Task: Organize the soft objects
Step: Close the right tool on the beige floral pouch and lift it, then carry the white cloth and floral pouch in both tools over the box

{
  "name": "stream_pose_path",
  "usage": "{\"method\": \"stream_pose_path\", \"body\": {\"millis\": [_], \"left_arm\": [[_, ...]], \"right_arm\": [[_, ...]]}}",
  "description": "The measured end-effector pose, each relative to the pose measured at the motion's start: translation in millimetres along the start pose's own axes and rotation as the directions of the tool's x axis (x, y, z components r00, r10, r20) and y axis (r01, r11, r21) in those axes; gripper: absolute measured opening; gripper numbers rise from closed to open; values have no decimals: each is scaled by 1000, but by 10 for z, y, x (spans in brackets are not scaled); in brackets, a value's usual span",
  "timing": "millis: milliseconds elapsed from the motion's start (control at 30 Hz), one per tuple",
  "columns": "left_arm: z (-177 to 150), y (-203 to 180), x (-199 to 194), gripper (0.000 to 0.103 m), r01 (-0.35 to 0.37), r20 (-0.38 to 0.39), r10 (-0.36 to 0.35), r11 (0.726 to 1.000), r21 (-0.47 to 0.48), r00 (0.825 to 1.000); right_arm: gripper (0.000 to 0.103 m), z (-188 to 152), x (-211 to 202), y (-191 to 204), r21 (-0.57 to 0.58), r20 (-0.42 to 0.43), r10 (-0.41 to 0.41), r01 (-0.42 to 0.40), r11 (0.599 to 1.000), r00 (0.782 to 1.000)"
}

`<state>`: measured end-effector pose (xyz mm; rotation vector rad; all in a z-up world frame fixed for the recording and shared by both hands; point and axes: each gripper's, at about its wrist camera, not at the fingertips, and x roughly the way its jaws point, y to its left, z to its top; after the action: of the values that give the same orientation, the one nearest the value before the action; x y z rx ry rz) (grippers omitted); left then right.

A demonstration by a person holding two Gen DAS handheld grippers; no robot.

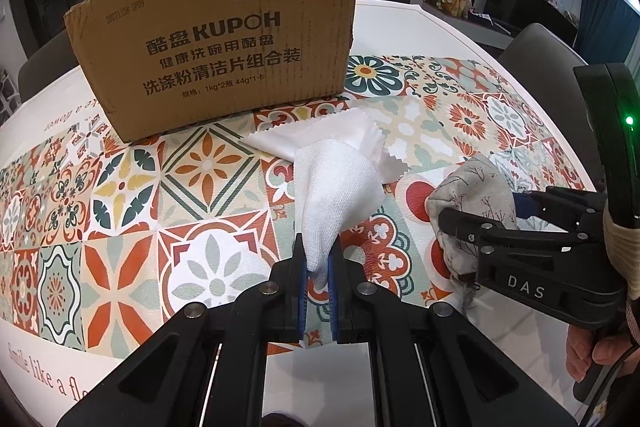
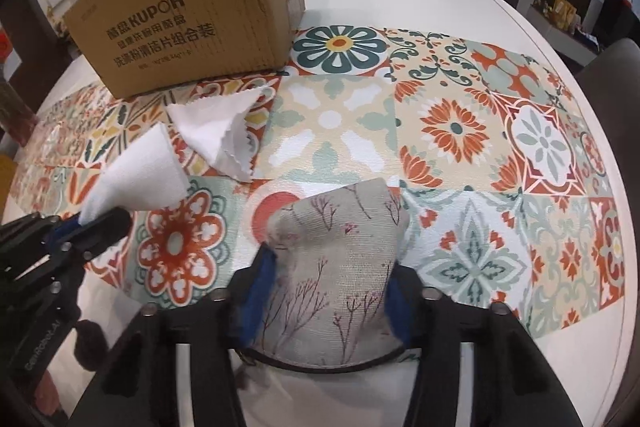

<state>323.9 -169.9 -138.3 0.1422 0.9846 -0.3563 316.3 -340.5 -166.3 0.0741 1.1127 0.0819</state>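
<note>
You have two of the three cloths in hand, and none can be seen in the box yet. The white gauze cloth point(image 1: 336, 187) hangs lifted off the table, its lower corner pinched tight between the pads of your left gripper point(image 1: 318, 279), which is pressed together on it. The grey cloth with the twig print point(image 2: 340, 267) sits bunched on the table runner point(image 2: 520, 147) between the blue pads of your right gripper point(image 2: 326, 291); the pads press into both its sides, so it counts as gripped, though whether it has left the surface cannot be told. No earlier view is given to compare.

The third piece, a white cloth with a zigzag edge point(image 2: 216, 131), lies loose on the runner just in front of the cardboard box point(image 1: 216, 39), untouched. The box's inside is hidden from both cameras, so what already lies in it is unknown.

My reading: you are early to midway. Both held cloths must yet go over to the box, and the zigzag cloth must be collected after.
</note>
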Motion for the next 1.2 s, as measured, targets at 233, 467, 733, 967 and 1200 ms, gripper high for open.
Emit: {"method": "stream_pose_path", "body": {"millis": [233, 467, 733, 967, 1200], "left_arm": [[-7, 23, -80, 10, -9, 16, 9, 1000, -2, 1000], [2, 75, -185, 10, 7, 40, -7, 1000, -2, 999], [17, 188, -429, 10, 41, 89, -44, 999, 32, 995], [69, 381, -660, 10, 40, 138, -42, 999, 15, 990], [138, 544, -883, 10, 38, 184, -37, 999, 2, 982]], "right_arm": [[29, -52, -67, 23, 50, 32, 16, -18, 999, 999], [29, -75, -269, 95, 70, 71, -4, -1, 998, 997], [29, -68, -538, 309, 65, 134, -7, -2, 998, 991], [29, -4, -758, 539, 57, 206, 14, -27, 998, 978], [29, 157, -963, 733, 33, 268, 39, -50, 998, 963]]}}
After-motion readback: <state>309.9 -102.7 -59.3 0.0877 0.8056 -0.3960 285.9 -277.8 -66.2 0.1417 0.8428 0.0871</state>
